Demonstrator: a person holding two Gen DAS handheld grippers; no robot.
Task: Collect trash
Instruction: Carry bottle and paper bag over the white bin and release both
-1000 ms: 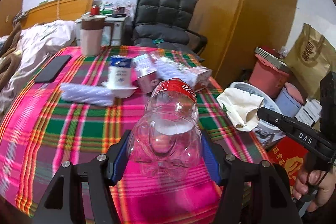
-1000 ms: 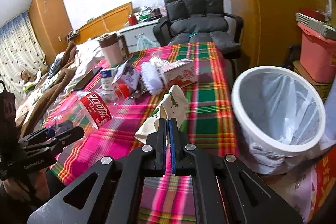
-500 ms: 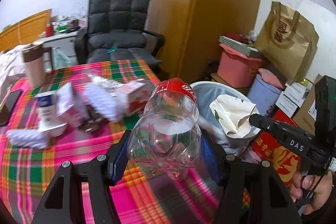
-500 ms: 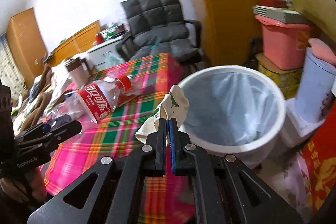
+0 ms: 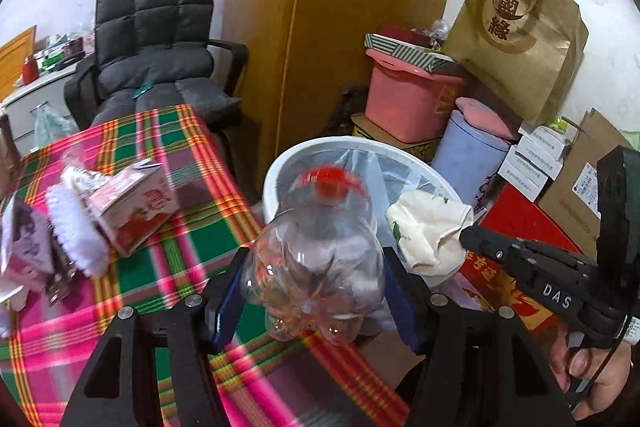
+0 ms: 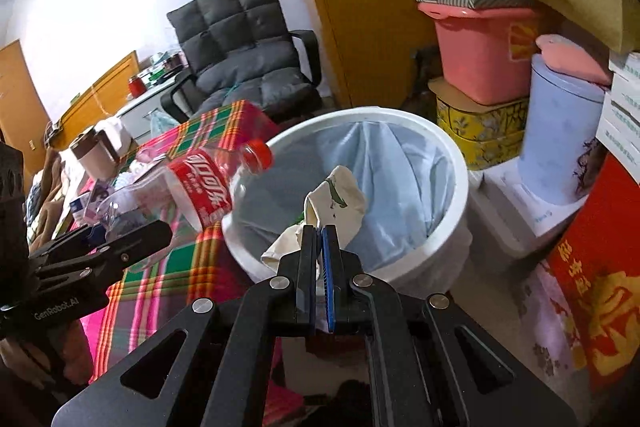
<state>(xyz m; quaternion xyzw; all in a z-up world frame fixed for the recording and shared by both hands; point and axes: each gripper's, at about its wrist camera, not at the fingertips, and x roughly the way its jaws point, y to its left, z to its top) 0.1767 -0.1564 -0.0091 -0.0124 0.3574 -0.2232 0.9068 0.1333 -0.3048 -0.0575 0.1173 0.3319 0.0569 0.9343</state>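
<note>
On the left part of the plaid tabletop [image 5: 192,227] lie a purple-and-white packet [image 5: 24,247], a white bristly brush [image 5: 76,231] just beside it, and a strawberry milk carton [image 5: 134,205] tipped on its side against the brush, near the tabletop's right edge. Behind the far edge stands a dark padded armchair [image 5: 156,47].

The left claw [image 5: 312,287] pinches an empty clear plastic bottle [image 5: 316,259] by its base, one blue pad on each side. The bottle's red cap [image 5: 334,181] points away, over the near rim of the white trash bin [image 6: 400,123]. In the right wrist view the bottle [image 6: 192,187] shows its red label and lies slanted above the tabletop's right edge, the cap just reaching the bin's left rim.

The bin stands on the floor just beside the tabletop's right edge and is lined with a pale blue bag [image 6: 400,163].

The right claw [image 6: 320,251] is pressed together on a crumpled cream-coloured wrapper with green print [image 6: 336,199], which hangs over the bin's opening, near its front rim. In the left wrist view the wrapper [image 5: 428,227] shows at the bin's right rim, with the person's hand [image 5: 592,379] gripping the handle at the lower right.

To the right of the bin stand a lavender lidded bucket [image 6: 560,131] and, behind it, a pink storage box [image 6: 484,55] on a yellow patterned tin [image 6: 476,131].
</note>
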